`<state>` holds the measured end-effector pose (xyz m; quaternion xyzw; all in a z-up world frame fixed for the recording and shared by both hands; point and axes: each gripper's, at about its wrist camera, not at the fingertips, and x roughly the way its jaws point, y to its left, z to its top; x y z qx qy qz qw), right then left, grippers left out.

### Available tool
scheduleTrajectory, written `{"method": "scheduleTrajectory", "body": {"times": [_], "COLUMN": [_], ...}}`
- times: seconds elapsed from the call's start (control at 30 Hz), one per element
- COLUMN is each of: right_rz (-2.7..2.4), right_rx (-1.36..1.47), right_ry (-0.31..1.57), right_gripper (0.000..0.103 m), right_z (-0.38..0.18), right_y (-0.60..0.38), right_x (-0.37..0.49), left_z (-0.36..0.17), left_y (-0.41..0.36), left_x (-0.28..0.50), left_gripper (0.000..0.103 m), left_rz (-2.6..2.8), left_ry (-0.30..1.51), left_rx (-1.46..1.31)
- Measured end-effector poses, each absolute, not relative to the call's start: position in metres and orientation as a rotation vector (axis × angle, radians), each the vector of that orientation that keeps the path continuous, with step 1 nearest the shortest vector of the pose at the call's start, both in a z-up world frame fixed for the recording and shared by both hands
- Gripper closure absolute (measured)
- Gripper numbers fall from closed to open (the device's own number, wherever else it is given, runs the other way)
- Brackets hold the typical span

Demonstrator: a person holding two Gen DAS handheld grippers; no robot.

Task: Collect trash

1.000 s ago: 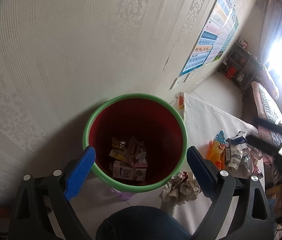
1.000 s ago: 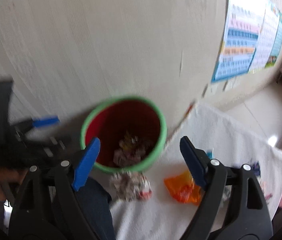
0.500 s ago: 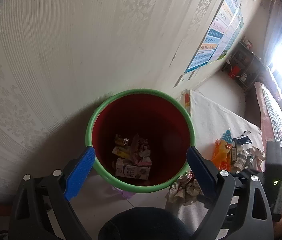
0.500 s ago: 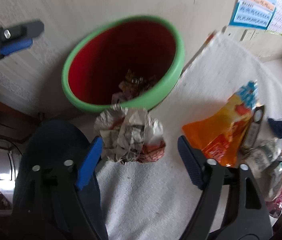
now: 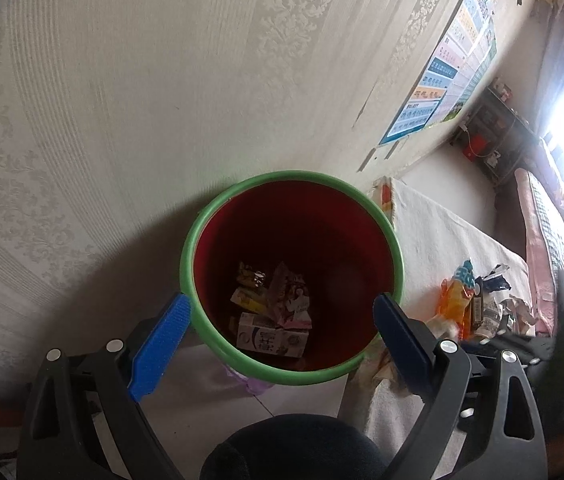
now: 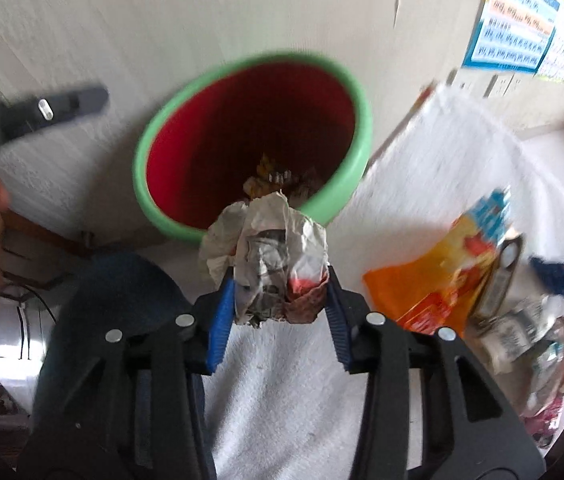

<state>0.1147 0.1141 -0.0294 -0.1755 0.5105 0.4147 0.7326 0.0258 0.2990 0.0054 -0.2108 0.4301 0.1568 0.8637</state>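
A red bin with a green rim (image 5: 201, 220) stands on the floor against the wall, with a milk carton (image 5: 271, 338) and wrappers inside. It also shows in the right wrist view (image 6: 358, 152). My left gripper (image 5: 282, 316) is open and empty, hovering above the bin. My right gripper (image 6: 279, 284) is shut on a crumpled newspaper ball (image 6: 273, 256), held above the white-clothed table (image 6: 290, 392) just short of the bin. An orange snack bag (image 6: 442, 280) and more wrappers (image 6: 522, 336) lie on the table to the right.
A dark blue knee (image 6: 121, 300) sits between table and bin. The left gripper and hand show at the far left of the right wrist view (image 6: 41, 112). A poster (image 5: 442, 80) hangs on the wall; a shelf (image 5: 494, 128) stands in the far corner.
My right gripper has closed on the crumpled newspaper ball and lifted it off the table. My left gripper stays open over the bin, drifting slightly back.
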Motion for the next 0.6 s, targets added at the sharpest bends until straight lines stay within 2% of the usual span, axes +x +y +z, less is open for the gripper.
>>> {"method": "scheduleTrajectory", "body": {"times": [0.3, 0.4, 0.47, 0.53, 0.6], "right_rz": [0.929, 0.942, 0.945, 0.951, 0.958], "right_rx": [-0.323, -0.337, -0.342, -0.346, -0.340], "right_ry": [0.997, 0.978, 0.957, 0.940, 0.931], "right_gripper": [0.061, 0.050, 0.037, 0.032, 0.030], "right_z": [0.029, 0.036, 0.041, 0.047, 0.049], "right_y": [0.127, 0.144, 0.153, 0.159, 0.159], "right_x": [0.136, 0.140, 0.139, 0.138, 0.138], "left_z": [0.008, 0.011, 0.014, 0.015, 0.016], "left_y": [0.308, 0.314, 0.320, 0.324, 0.326], "left_x": [0.018, 0.012, 0.008, 0.005, 0.003], "left_gripper": [0.014, 0.014, 0.014, 0.014, 0.014], "left_rz": [0.355, 0.366, 0.381, 0.390, 0.396], "left_ry": [0.883, 0.878, 0.873, 0.869, 0.867], "left_rx": [-0.459, -0.464, -0.469, -0.475, -0.479]}}
